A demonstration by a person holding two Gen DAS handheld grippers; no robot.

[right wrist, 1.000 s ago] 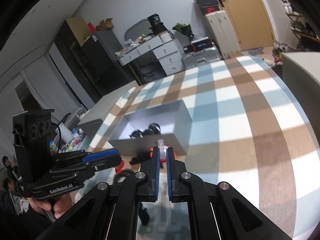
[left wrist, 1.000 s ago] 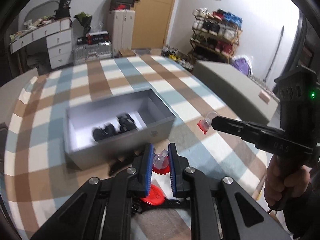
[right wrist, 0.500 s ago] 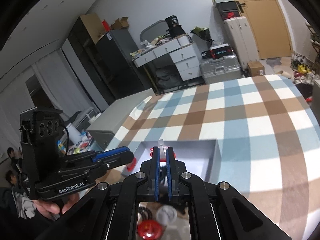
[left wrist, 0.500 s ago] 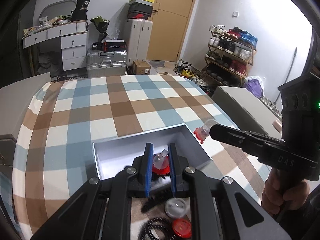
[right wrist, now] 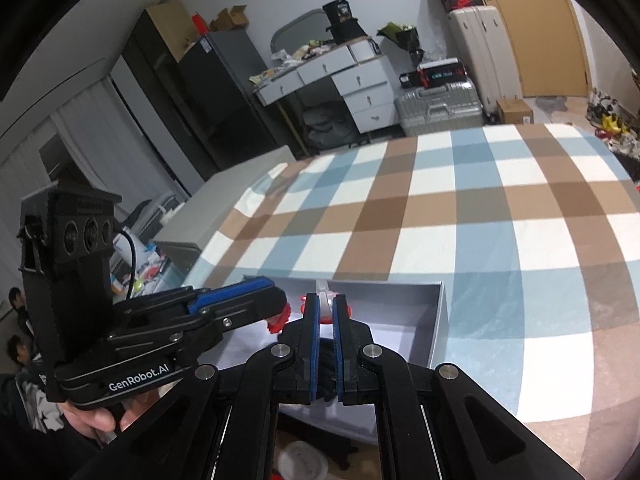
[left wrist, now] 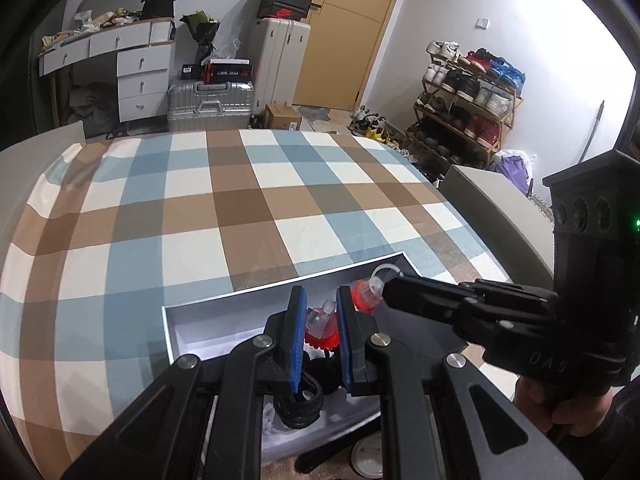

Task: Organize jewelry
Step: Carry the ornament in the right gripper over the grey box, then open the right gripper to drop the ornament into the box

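Observation:
An open grey box point(left wrist: 224, 304) with a white lining sits on the checked tablecloth; it also shows in the right wrist view point(right wrist: 438, 320). Black bracelets point(left wrist: 298, 400) lie inside it. My left gripper point(left wrist: 320, 320) is shut on a small red and clear plastic piece point(left wrist: 320, 326) above the box. My right gripper point(right wrist: 325, 312) is shut on a similar red and clear piece point(right wrist: 326, 294), seen in the left wrist view point(left wrist: 370, 290) over the box's right part. The two grippers are close side by side.
A round white lid point(right wrist: 302, 458) and a black strap lie on the cloth in front of the box. A grey cabinet point(left wrist: 496, 204) stands right of the table. A dresser, suitcases and a shoe rack stand beyond the table's far edge.
Both grippers have moved forward from in front of the box to above its inside, each still holding its red and clear piece. The right gripper has come closer to the left one.

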